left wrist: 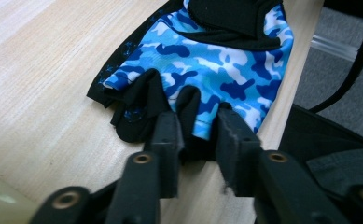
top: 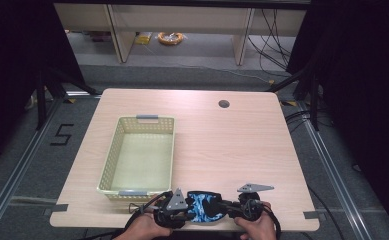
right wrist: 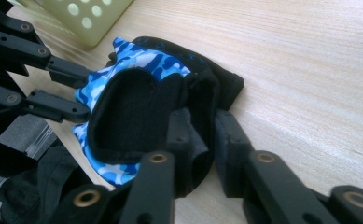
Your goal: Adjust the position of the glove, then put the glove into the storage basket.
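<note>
A fingerless glove (top: 206, 206) in blue camouflage and black lies at the table's near edge, between my two grippers. In the left gripper view the glove (left wrist: 216, 60) spreads out ahead, and my left gripper (left wrist: 200, 126) pinches one of its short finger stubs between its pads. From the opposite side my right gripper (right wrist: 207, 126) clamps the black cuff end of the glove (right wrist: 137, 107). The high view shows the left gripper (top: 189, 212) and the right gripper (top: 227, 210) facing each other across the glove, each held by a hand.
A pale yellow perforated basket (top: 112, 150) with grey handles stands on the left half of the wooden table (top: 232, 140), its near corner (right wrist: 90, 18) close to the glove. A cable hole (top: 224, 104) sits near the far edge. The table edge drops off just behind the glove.
</note>
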### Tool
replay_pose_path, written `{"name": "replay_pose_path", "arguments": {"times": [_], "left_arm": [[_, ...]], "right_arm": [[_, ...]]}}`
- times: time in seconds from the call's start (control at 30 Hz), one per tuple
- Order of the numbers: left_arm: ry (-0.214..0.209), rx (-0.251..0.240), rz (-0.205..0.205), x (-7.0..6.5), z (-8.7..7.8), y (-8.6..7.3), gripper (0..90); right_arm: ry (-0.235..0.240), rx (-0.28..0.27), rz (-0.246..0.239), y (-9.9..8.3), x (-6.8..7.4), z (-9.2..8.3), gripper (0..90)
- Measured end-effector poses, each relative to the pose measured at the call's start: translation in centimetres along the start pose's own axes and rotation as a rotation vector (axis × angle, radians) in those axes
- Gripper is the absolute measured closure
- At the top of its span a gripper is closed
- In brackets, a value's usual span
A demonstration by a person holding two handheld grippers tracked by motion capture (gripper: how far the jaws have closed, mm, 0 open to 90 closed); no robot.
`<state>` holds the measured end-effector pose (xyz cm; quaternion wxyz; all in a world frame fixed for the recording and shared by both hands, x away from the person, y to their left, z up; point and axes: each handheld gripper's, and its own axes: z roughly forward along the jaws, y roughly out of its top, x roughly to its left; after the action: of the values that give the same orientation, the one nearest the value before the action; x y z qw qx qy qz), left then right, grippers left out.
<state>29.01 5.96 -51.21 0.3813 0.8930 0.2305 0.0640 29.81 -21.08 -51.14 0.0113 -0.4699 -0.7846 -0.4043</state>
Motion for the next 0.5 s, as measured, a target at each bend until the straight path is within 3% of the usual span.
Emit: {"name": "replay_pose_path", "arguments": {"times": [0.07,0.1,0.17,0.23,0.27,0.3,0.37,0.43,0.47,0.5], "left_arm": [[0.015,-0.014,0.02,-0.3,0.0,0.0,76.7],[0.023,-0.015,0.055,-0.1,-0.1,0.0,77.2],[0.025,-0.02,0.039,-0.2,0.0,0.0,77.9],[0.021,-0.031,0.021,-0.4,0.0,-0.1,78.5],[0.018,-0.016,0.049,-0.3,-0.2,-0.1,78.8],[0.024,-0.02,0.042,-0.3,-0.2,-0.1,79.0],[0.023,-0.032,0.017,-0.4,-0.3,-0.3,79.3],[0.017,-0.033,0.028,-0.3,-0.6,-0.1,79.5],[0.021,-0.053,0.005,-0.4,-0.7,-0.1,79.5],[0.021,-0.053,0.025,-0.5,-0.9,0.0,79.5]], "right_arm": [[0.011,-0.013,-0.011,-0.1,0.0,0.0,84.8],[0.009,-0.015,-0.013,-0.1,0.1,0.0,86.0],[-0.005,-0.012,-0.018,-0.1,0.1,-0.2,87.3],[0.011,-0.023,-0.018,-0.2,0.2,-0.2,88.0],[0.018,-0.029,-0.018,-0.1,0.2,-0.4,88.3],[0.008,-0.034,-0.015,-0.1,0.3,-0.6,88.4],[0.035,-0.054,-0.016,0.2,0.4,-0.8,88.5],[0.021,-0.05,-0.031,0.3,0.6,-1.1,88.6],[0.041,-0.059,-0.013,0.3,0.8,-1.1,88.5],[0.054,-0.073,-0.009,0.4,1.1,-1.6,88.6]]}}
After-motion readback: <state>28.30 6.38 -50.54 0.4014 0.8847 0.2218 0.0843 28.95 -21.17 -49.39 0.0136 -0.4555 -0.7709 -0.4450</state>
